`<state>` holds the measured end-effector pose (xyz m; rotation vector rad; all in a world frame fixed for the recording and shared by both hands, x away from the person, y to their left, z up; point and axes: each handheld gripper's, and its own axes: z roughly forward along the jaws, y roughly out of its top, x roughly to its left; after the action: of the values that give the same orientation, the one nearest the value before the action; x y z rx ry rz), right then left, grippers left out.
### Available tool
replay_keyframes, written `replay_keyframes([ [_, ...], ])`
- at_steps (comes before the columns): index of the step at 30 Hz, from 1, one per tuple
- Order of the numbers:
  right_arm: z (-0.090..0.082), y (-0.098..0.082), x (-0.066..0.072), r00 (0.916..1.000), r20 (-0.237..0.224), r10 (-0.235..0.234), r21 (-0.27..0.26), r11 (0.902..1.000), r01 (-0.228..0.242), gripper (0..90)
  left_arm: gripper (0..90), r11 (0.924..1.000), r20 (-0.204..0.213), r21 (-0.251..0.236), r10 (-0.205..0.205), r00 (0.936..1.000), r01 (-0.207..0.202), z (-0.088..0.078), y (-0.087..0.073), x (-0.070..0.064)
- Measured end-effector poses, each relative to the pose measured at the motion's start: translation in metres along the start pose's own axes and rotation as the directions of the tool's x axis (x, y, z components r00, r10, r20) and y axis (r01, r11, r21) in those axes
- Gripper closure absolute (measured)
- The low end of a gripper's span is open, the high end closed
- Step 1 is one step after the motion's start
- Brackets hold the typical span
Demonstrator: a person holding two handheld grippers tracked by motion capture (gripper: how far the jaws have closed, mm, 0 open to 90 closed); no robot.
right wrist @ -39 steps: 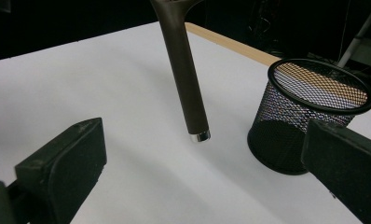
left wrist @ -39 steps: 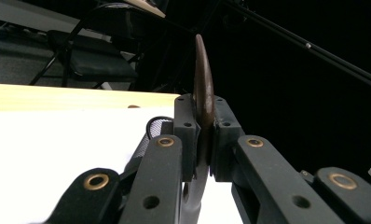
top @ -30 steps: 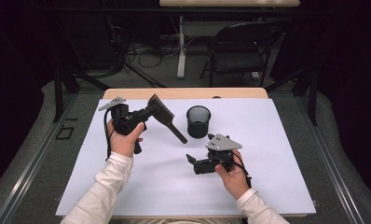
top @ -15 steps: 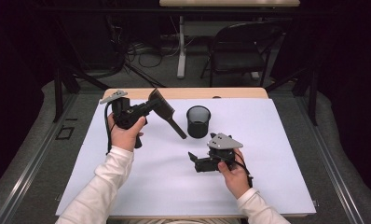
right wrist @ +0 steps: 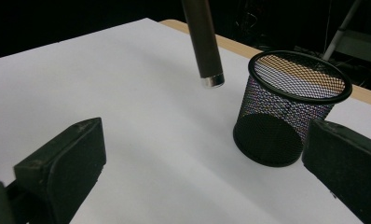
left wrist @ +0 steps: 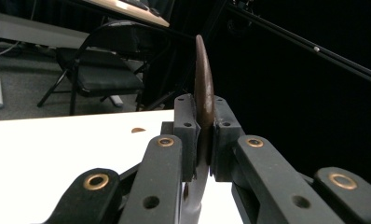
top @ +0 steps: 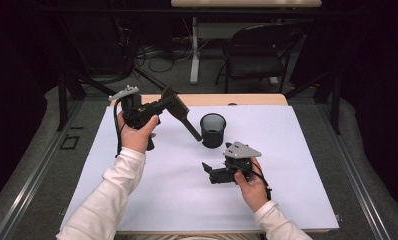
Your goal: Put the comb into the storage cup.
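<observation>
Between the pads of the left gripper sits the flat head of a brown spatula, clamped edge-on, as the left gripper view shows: the thin blade rises straight up from the closed jaws. Handle slopes down and away from this gripper toward the black mesh pencil cup, its metal-capped end hanging above the white worktop, just beside the cup's rim and not yet over the opening. Judgement: holding by the head leaves the handle free to go into the cup end-first; the tilt aims it that way.

Right gripper rests low on the worktop nearer the person, jaws wide apart, nothing between them. Cup stands ahead of it, toward its right pad, apart from it. Likely waiting to steady the cup if it tips.

Cup upright, empty as far as visible.
</observation>
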<state>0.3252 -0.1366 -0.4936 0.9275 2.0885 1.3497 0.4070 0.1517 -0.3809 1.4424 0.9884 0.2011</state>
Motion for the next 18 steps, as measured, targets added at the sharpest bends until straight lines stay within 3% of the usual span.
replay_keyframes([
  [18,-0.002,-0.001,-0.005,0.9999,0.008,0.012,-0.003,0.9999,-0.012,0.0,84.1,0.9998,-0.013,-0.006,0.020,0.9997,-0.020,0.027,0.020,-0.012],
])
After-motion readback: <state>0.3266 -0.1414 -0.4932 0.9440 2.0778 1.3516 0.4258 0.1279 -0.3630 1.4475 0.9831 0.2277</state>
